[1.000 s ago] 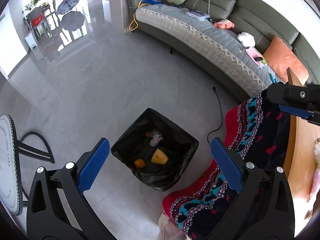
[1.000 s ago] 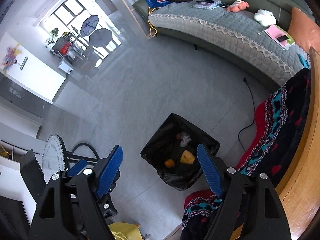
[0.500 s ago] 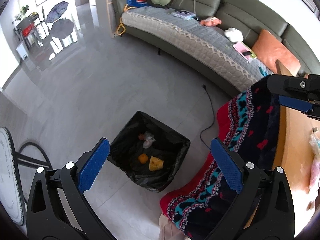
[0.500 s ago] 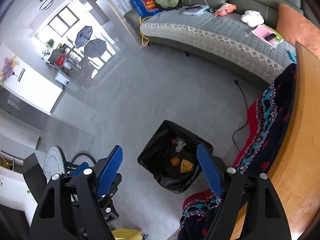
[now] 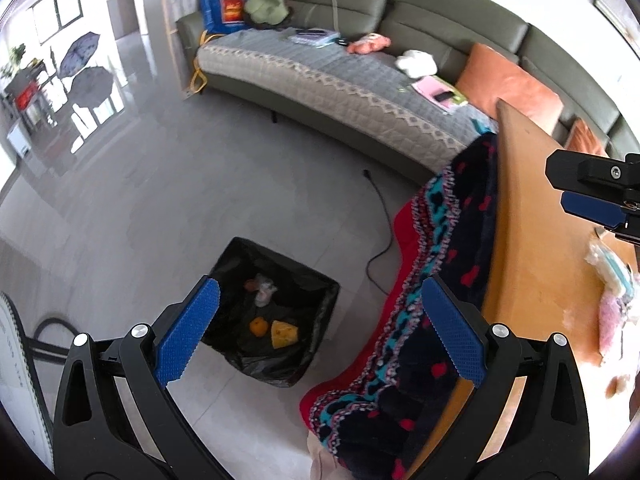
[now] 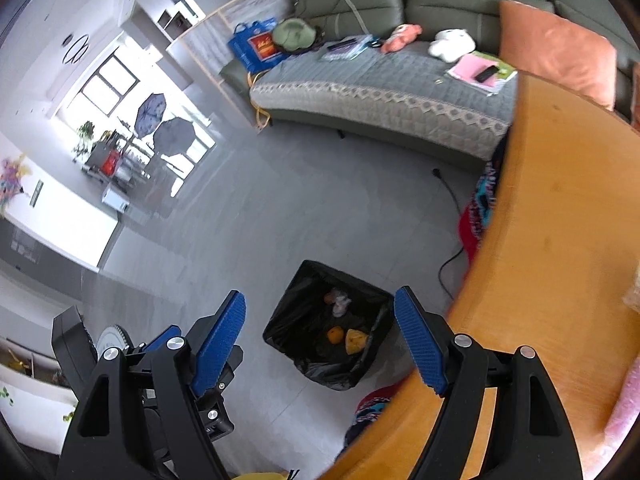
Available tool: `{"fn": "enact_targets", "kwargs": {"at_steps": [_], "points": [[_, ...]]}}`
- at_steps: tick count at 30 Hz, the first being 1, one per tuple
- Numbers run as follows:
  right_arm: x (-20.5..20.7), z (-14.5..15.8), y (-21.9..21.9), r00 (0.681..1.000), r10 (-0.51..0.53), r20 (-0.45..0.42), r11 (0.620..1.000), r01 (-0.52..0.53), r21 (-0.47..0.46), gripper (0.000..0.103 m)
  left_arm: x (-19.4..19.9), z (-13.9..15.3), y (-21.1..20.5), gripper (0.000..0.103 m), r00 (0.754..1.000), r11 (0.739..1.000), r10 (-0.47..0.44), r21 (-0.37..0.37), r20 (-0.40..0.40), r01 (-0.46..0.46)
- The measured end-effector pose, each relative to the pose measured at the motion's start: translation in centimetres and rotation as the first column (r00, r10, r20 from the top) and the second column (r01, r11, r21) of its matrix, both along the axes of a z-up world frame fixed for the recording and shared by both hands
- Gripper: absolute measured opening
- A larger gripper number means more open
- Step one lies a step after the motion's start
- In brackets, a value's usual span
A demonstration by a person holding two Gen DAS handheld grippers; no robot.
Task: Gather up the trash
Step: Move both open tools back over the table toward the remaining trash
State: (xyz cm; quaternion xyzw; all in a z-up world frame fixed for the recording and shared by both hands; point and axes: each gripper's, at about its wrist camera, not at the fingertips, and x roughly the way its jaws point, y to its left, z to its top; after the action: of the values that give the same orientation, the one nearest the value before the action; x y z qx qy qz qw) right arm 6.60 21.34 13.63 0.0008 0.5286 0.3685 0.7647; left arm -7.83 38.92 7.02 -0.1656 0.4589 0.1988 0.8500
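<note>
The blue ribbed fingers (image 5: 188, 332) of the left gripper (image 5: 316, 330) are spread wide and hold nothing, and the right gripper (image 6: 320, 338) is likewise released and empty, its pads framing the floor below. In the left wrist view, the square bin lined with a black plastic bag (image 5: 316, 284) sits on the grey tiled floor (image 5: 200, 184) at about 6 o'clock, just beside the edge of the curved orange wooden table (image 5: 532, 248), probably so scraps can be dropped straight down from the tabletop. Inside it lie a yellow wedge-shaped scrap (image 5: 284, 334), a small orange round piece (image 5: 258, 326) and a crumpled whitish wad (image 5: 264, 290). A dark knitted blanket with red and teal patterning (image 5: 436, 248) hangs over the table's edge between bin and tabletop. At 3 o'clock a crumpled pale wrapper (image 5: 608, 268) rests on the table; this looks like the remaining trash, and the right gripper's tip shows above it, likely heading for it. With both grippers empty, the next pickup appears not yet begun.
</note>
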Motion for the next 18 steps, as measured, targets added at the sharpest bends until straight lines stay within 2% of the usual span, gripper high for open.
{"fn": "enact_targets", "kwargs": {"at_steps": [9, 13, 18], "points": [[1.4, 1.5, -9.8, 0.987, -0.145, 0.074, 0.989, 0.147, -0.023, 0.078, 4.0, 1.4, -7.9, 0.098, 0.987, 0.987, -0.160, 0.020, 0.016, 0.160], [2.2, 1.8, -14.8, 0.969, -0.220, 0.109, 0.974, 0.223, -0.022, 0.078, 6.1, 1.7, -12.3, 0.098, 0.970, 0.970, -0.242, 0.023, 0.017, 0.242], [3.8, 1.6, -21.6, 0.929, -0.346, 0.132, 0.936, 0.352, -0.022, 0.078, 8.4, 2.1, -17.2, 0.098, 0.943, 0.943, -0.331, 0.021, 0.017, 0.331]]}}
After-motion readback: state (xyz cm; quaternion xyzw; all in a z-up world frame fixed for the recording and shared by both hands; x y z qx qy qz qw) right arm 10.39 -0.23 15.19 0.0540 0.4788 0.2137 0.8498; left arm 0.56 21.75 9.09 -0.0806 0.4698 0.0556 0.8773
